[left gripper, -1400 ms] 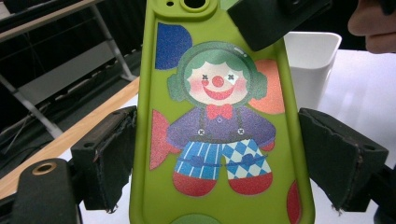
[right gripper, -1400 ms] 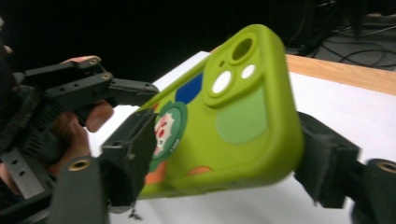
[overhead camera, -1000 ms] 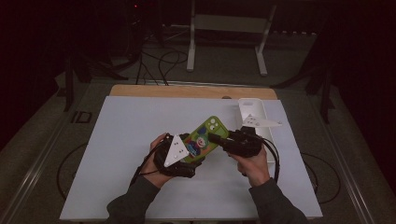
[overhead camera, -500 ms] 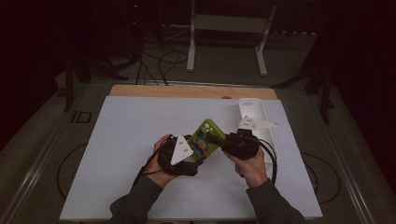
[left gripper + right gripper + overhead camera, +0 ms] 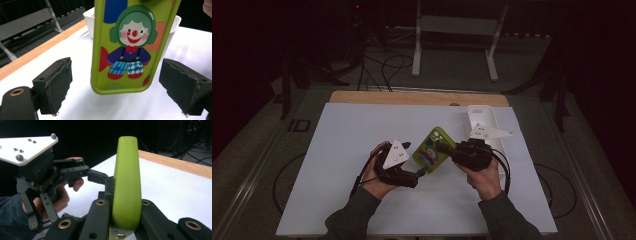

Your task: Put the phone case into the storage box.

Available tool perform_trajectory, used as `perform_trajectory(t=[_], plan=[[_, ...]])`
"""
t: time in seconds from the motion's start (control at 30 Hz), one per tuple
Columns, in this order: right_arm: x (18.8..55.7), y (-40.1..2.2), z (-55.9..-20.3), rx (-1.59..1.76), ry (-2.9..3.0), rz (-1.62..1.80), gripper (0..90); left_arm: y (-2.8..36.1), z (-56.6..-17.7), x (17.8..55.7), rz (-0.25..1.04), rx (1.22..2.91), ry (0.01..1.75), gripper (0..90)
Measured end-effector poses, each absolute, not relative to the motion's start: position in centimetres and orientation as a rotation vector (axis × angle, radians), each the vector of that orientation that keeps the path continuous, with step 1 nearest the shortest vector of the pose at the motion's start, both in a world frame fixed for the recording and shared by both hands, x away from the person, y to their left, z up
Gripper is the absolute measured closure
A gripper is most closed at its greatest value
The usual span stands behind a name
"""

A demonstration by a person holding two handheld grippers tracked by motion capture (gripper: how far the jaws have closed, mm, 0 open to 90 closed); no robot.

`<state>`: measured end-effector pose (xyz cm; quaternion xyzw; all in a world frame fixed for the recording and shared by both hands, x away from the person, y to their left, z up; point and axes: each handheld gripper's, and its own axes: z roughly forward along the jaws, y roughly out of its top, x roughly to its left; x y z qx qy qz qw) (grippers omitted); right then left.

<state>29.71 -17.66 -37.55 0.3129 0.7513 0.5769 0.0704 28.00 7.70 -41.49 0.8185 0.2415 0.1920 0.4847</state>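
Holding the green phone case [image 5: 126, 182] edge-on, my right claw [image 5: 447, 149] is fully clamped on its rim; in the right gripper view the case rises straight up between the two black jaws, pinched at its bottom end. Compared with a second ago, that claw has closed right down and the case has tipped from lying fairly flat to standing more on edge between the two claws, clear of the worktop [image 5: 337, 150].

Just ahead of the left claw [image 5: 116, 95], the clown-printed back of the case hangs in the gap between its jaws without touching either pad. Those jaws stand wide apart and have just been opening a little further, with the case between them but not gripped. So I judge the hand-over is done in one direction: the right claw now carries the case alone, and the left is free either to take a fresh hold lower down or to back away.

Beyond the right claw, farther out on the worktop, sits a white tray [image 5: 482, 117], apart from the case. Behind that runs the wooden edge [image 5: 412, 97] of the worktop, then dark floor with cables.
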Motion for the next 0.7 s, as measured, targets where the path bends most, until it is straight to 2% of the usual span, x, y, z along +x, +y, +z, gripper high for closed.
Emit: perform_trajectory(t=[0.7], plan=[[29.2, -17.7, -36.5, 0.813, 2.307, 1.686, 86.2, 9.2, -41.4, 28.6, 0.351, 2.005, 0.607, 14.6]])
